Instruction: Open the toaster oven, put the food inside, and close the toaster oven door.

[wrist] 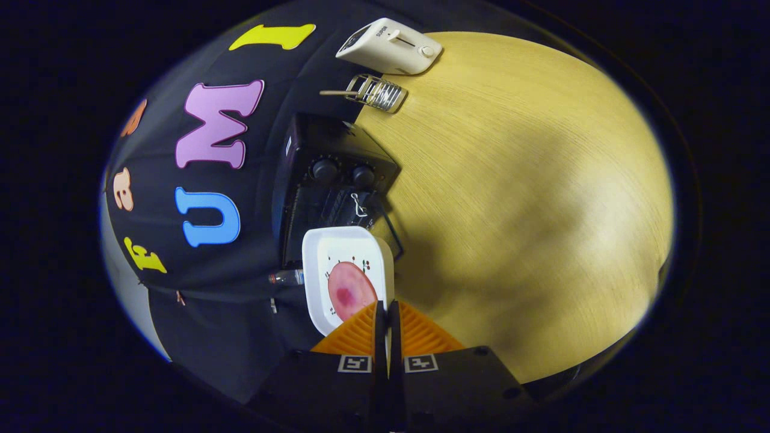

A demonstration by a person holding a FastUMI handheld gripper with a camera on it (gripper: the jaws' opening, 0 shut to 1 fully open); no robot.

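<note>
Gripper: the orange fingers are drawn almost together, and the near rim of the tray is pinched between them.
Tray: white, square with rounded corners, held tilted just ahead of the fingers, in front of the oven.
Food: a pink round slice with a darker centre is seen lying on the tray.
Oven: black, two knobs, set beyond the tray on the table; its door looks open, though this cannot be told for sure.
Far end: a wire rack and a white toaster.
</note>
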